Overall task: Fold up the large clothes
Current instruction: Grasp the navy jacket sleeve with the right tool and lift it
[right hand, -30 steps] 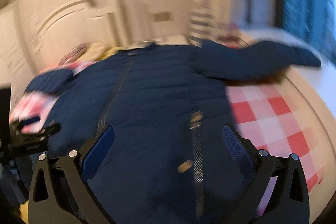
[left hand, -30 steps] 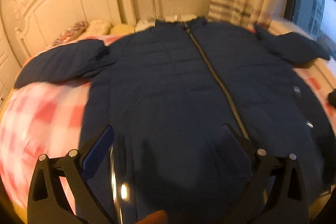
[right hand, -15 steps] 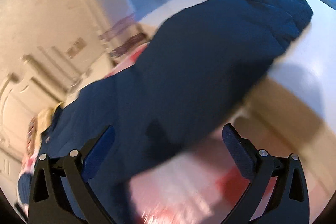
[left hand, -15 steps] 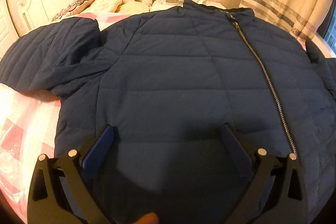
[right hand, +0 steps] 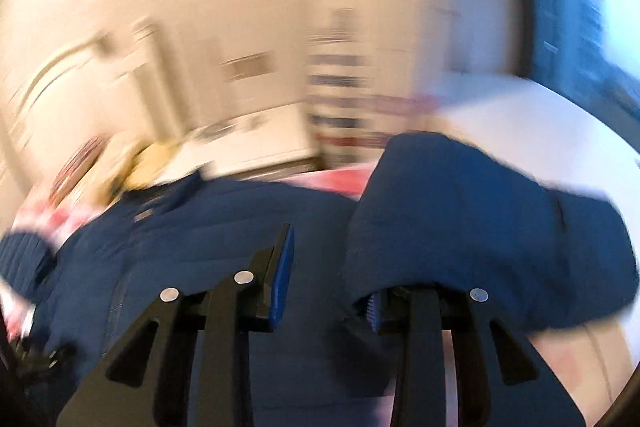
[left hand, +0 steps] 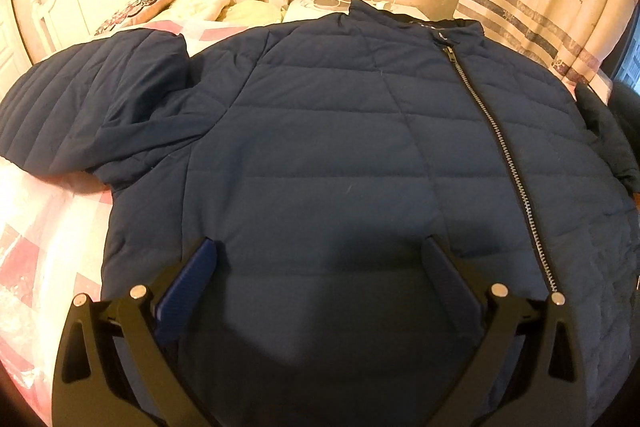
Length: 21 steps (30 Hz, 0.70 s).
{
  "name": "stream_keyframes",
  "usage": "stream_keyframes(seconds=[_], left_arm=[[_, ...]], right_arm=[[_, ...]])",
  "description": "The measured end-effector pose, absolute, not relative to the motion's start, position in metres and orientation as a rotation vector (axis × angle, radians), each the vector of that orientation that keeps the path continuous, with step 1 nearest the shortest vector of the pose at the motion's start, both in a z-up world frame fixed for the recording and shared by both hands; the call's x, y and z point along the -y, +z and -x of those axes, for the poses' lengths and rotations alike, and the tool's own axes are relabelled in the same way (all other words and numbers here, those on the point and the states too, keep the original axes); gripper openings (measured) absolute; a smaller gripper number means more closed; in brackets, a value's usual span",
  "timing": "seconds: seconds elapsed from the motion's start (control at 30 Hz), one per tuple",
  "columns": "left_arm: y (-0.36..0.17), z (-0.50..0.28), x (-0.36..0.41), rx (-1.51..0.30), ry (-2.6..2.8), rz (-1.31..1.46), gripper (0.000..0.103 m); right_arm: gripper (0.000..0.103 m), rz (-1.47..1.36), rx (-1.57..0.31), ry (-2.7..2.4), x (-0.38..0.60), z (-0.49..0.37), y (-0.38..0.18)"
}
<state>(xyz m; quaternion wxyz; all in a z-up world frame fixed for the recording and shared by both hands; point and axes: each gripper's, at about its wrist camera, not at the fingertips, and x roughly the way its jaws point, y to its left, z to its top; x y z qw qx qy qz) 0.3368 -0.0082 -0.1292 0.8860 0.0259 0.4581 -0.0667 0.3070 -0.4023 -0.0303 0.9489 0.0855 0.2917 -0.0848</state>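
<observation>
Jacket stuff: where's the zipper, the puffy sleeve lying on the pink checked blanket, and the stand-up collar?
silver metal zipper (left hand: 505, 155), left wrist view, midway along the teeth.
puffy navy quilted sleeve (left hand: 84, 107), left wrist view, middle of its ribbed top.
navy stand-up collar (left hand: 384, 15), left wrist view, upper edge.

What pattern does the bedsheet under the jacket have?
Pink-and-white checks on the bedsheet, clearest in the left wrist view.
</observation>
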Motion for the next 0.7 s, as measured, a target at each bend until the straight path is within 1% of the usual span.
stream_keyframes(seconds=[0.17, 0.27, 0.33, 0.37, 0.4, 0.47, 0.57, 0.63, 0.7], left_arm=[[-0.129, -0.335, 0.007, -0.948, -0.145, -0.043, 0.101], [-0.129, -0.335, 0.006, -0.947, -0.148, -0.038, 0.101], [-0.128, -0.335, 0.004, -0.945, -0.152, -0.031, 0.101], [-0.128, -0.335, 0.004, -0.944, -0.154, -0.027, 0.101], [-0.128, -0.335, 0.003, -0.943, -0.156, -0.024, 0.101], [-0.128, -0.334, 0.002, -0.941, -0.159, -0.018, 0.101], [-0.128, -0.334, 0.001, -0.94, -0.163, -0.012, 0.101], [-0.127, -0.333, -0.001, -0.936, -0.168, -0.004, 0.101], [-0.126, -0.332, -0.001, -0.934, -0.172, 0.004, 0.101]], right_arm=[[0.033, 0.01, -0.644, 0.062, 0.275, -0.328, -0.04], [0.034, 0.125, -0.772, 0.117, 0.22, -0.345, -0.066], [0.05, 0.163, -0.898, 0.146, 0.201, -0.358, -0.093], [0.064, 0.159, -0.961, 0.159, 0.195, -0.359, -0.108], [0.069, 0.156, -0.935, 0.153, 0.196, -0.35, -0.11], [0.075, 0.122, -0.947, 0.173, 0.205, -0.342, -0.107], [0.074, 0.032, -0.923, 0.209, 0.227, -0.317, -0.09], [0.074, -0.052, -0.853, 0.194, 0.25, -0.295, -0.072], [0.075, -0.228, -0.779, 0.129, 0.303, -0.279, -0.054]])
